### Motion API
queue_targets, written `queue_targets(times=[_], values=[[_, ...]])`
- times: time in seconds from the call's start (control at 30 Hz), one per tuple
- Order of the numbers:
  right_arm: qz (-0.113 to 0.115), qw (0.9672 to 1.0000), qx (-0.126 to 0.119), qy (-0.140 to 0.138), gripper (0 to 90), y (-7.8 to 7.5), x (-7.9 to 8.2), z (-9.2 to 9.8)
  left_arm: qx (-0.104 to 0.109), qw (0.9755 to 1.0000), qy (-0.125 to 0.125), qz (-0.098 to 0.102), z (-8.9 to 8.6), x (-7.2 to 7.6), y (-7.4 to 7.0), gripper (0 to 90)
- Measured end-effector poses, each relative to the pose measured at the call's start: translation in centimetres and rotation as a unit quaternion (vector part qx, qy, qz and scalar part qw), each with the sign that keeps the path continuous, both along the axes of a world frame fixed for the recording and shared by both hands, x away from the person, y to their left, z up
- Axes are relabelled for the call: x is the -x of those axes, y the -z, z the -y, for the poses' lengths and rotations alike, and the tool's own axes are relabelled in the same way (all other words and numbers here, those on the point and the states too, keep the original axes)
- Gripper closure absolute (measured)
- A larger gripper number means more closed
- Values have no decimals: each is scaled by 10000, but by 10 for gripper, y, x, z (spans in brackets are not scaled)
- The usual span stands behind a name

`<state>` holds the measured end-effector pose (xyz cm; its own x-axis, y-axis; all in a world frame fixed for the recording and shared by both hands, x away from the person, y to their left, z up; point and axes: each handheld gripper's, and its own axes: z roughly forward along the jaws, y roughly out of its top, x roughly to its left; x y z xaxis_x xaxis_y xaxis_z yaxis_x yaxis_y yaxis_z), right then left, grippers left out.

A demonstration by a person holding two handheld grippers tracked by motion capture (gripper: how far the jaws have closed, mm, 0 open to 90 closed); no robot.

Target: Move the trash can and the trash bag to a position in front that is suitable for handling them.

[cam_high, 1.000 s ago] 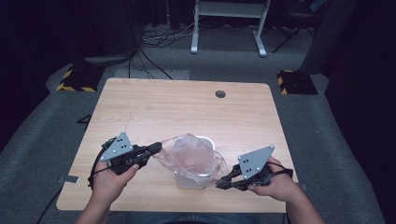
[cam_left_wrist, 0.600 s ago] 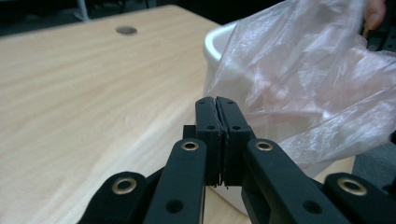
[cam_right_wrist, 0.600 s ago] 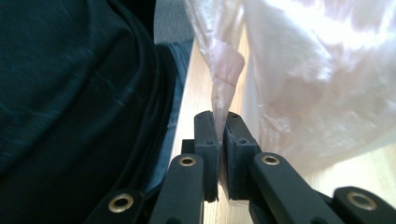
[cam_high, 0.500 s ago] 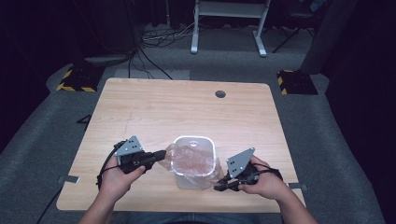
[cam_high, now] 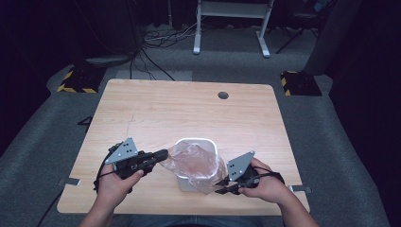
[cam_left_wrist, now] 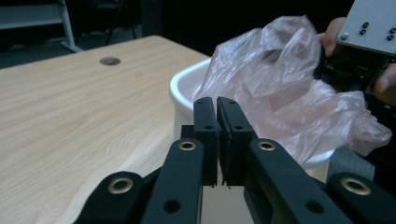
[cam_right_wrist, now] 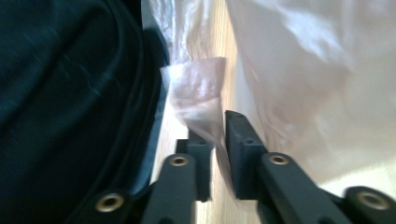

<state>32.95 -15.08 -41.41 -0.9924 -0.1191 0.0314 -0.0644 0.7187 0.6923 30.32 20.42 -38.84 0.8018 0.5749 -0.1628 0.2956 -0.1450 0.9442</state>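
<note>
Lining the white bin (cam_high: 189, 182) on the counter (cam_high: 189, 113): left hand-held gripper (cam_high: 161, 154) pinches the plastic bag (cam_high: 194, 165) edge, right hand-held gripper (cam_high: 222, 190) has just been opening with film between its jaws; next I'd tuck the rim down.

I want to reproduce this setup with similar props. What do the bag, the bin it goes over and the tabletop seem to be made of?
Bag: thin clear plastic film, faintly pink, glossy; it crinkles and lets light through.
Bin: apparently white moulded plastic, smooth with a rounded rim.
Tabletop: pale wood or wood-look laminate, matte, with grain lines.
</note>
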Motion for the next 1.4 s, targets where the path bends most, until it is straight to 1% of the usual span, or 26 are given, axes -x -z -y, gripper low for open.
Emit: queue_targets(times=[0.03, 0.07, 0.13, 0.17, 0.2, 0.27, 0.33, 0.37, 0.4, 0.43, 0.5, 0.7, 0.73, 0.8, 0.87, 0.93, 0.97, 1.0, 1.03, 1.1, 1.17, 1.23, 1.27, 1.3, 1.37, 1.4], values=[[4, 10000, -80, 47, 697, -4, 1, 1, 27, 10000, -45, 48, -1, 1, -2, 853], [21, 9996, -260, 125, 655, -10, 4, 3, 36, 9999, -76, 79, -2, 1, -3, 841], [119, 9988, -438, 203, 579, -19, 7, 7, 49, 9999, -123, 102, -3, 2, -4, 792], [134, 9980, -526, 312, 534, -24, 10, 9, 85, 9998, -152, 80, -3, 3, -5, 769], [236, 9967, -665, 414, 501, -29, 12, 12, 86, 9997, -178, 125, -3, 3, -6, 725], [334, 9947, -823, 510, 473, -37, 16, 17, 64, 9994, -262, 222, -2, 5, -8, 642], [395, 9927, -978, 592, 445, -43, 20, 20, -16, 9988, -303, 377, -1, 5, -10, 595], [444, 9907, -1090, 686, 435, -47, 21, 22, -10, 9988, -299, 394, 0, 5, -11, 585], [504, 9894, -1137, 748, 433, -49, 22, 22, -49, 9987, -288, 427, 0, 5, -12, 584], [628, 9876, -1176, 826, 430, -52, 24, 22, -64, 9986, -278, 453, 1, 5, -12, 584], [745, 9848, -1294, 889, 413, -58, 27, 22, -137, 9982, -276, 519, 2, 6, -13, 584], [967, 9756, -1634, 1106, 358, -71, 31, 26, -185, 9979, -196, 591, 5, 8, -16, 579], [997, 9731, -1729, 1150, 342, -74, 31, 27, -158, 9981, -183, 567, 5, 8, -17, 581], [1007, 9691, -1892, 1225, 323, -77, 31, 27, -173, 9979, -166, 604, 6, 8, -18, 581], [1078, 9661, -1974, 1266, 292, -80, 31, 25, -181, 9978, -144, 628, 8, 9, -19, 580], [1119, 9654, -1998, 1251, 282, -83, 32, 21, -166, 9979, -119, 613, 9, 10, -21, 577], [1113, 9659, -1997, 1218, 269, -83, 33, 19, -184, 9978, -107, 627, 10, 10, -22, 572], [1069, 9673, -1953, 1218, 256, -84, 34, 15, -226, 9973, -103, 687, 11, 10, -22, 560], [1092, 9682, -1906, 1196, 259, -84, 35, 13, -237, 9972, -90, 697, 12, 11, -23, 535], [1140, 9668, -1923, 1239, 261, -86, 37, 9, -351, 9962, -81, 796, 15, 12, -24, 501], [1107, 9663, -1935, 1290, 268, -86, 38, 6, -409, 9954, -65, 859, 17, 13, -25, 491], [1087, 9687, -1842, 1259, 296, -83, 40, 1, -452, 9948, -82, 913, 19, 12, -26, 482], [1118, 9705, -1749, 1226, 360, -80, 41, -2, -472, 9947, -75, 910, 19, 12, -26, 500], [1131, 9722, -1668, 1189, 436, -78, 42, -4, -507, 9949, -43, 874, 19, 11, -26, 546], [1024, 9775, -1479, 1098, 589, -73, 42, -9, -553, 9954, -21, 786, 20, 8, -24, 623], [1043, 9791, -1371, 1082, 689, -71, 41, -10, -609, 9953, -16, 755, 19, 7, -23, 686]])
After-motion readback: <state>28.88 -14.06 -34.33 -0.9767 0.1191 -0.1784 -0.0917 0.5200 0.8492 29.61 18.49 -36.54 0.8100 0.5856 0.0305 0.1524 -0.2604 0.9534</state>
